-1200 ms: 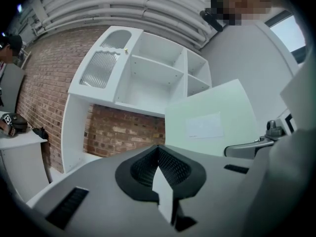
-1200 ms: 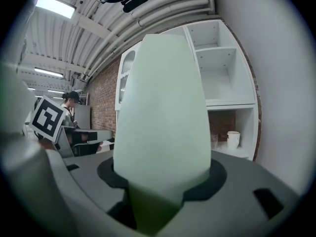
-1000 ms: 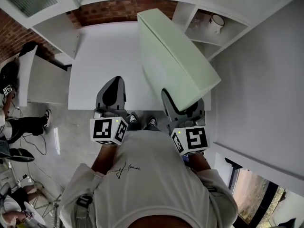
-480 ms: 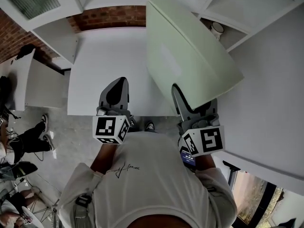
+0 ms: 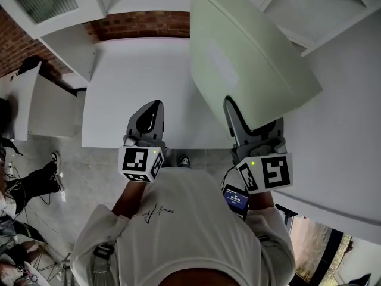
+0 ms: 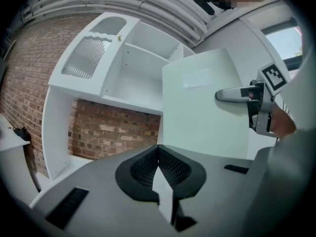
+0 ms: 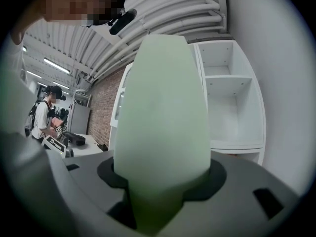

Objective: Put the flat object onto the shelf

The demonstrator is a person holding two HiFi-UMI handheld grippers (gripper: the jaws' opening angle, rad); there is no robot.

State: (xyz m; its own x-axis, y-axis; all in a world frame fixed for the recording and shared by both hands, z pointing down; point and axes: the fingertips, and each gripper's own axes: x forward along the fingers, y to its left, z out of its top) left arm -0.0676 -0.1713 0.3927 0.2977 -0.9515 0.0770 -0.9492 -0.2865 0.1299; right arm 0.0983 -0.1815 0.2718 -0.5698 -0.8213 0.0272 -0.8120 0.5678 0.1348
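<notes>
The flat object is a pale green slab (image 5: 250, 52), lifted off the white table (image 5: 131, 82) and tilted up toward the white shelf unit (image 5: 315, 5) at the upper right. My right gripper (image 5: 239, 113) is shut on its near edge. In the right gripper view the slab (image 7: 163, 112) fills the middle, and the open shelf compartments (image 7: 232, 98) stand just to its right. My left gripper (image 5: 152, 107) hovers over the table's front edge, shut on nothing. The left gripper view shows the slab (image 6: 202, 107) with the right gripper (image 6: 237, 95) clamped on it.
A second white cupboard with a ribbed glass door (image 6: 91, 58) stands at the left, in front of a brick wall (image 5: 143, 22). A low white desk (image 5: 41, 106) lies to the left of the table. A person (image 7: 42, 117) stands at a bench far to the left.
My right gripper has lifted the green slab higher and to the right, toward the shelf unit. The left gripper has stayed almost where it was.
</notes>
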